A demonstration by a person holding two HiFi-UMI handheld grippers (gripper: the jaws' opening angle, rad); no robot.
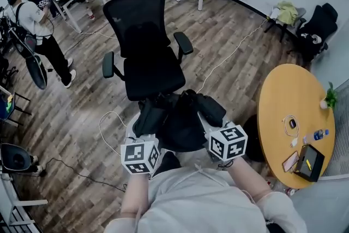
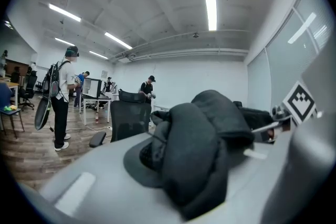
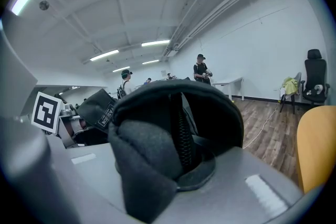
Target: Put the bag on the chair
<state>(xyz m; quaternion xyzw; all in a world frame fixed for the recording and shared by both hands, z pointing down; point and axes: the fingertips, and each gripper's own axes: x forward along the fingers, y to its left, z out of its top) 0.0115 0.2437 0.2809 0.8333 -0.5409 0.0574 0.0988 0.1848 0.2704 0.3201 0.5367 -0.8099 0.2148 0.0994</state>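
A black fabric bag [image 1: 179, 117] hangs between my two grippers, just in front of the black office chair [image 1: 147, 46] and a little below its seat edge in the head view. My left gripper [image 1: 146, 136] is shut on the bag's left side, where bunched black cloth [image 2: 199, 149] fills its jaws. Clamped on the bag's right side is my right gripper [image 1: 214, 132], with a zipper seam and folded cloth [image 3: 168, 149] between its jaws. The chair [image 2: 128, 115] faces me with its seat bare.
A round yellow table [image 1: 292, 117] with a phone, bottle and small items stands at the right. White cables cross the wood floor [image 1: 229, 57]. People stand near desks at the back left [image 1: 32, 24]. A second black chair [image 1: 319, 27] sits at the far right.
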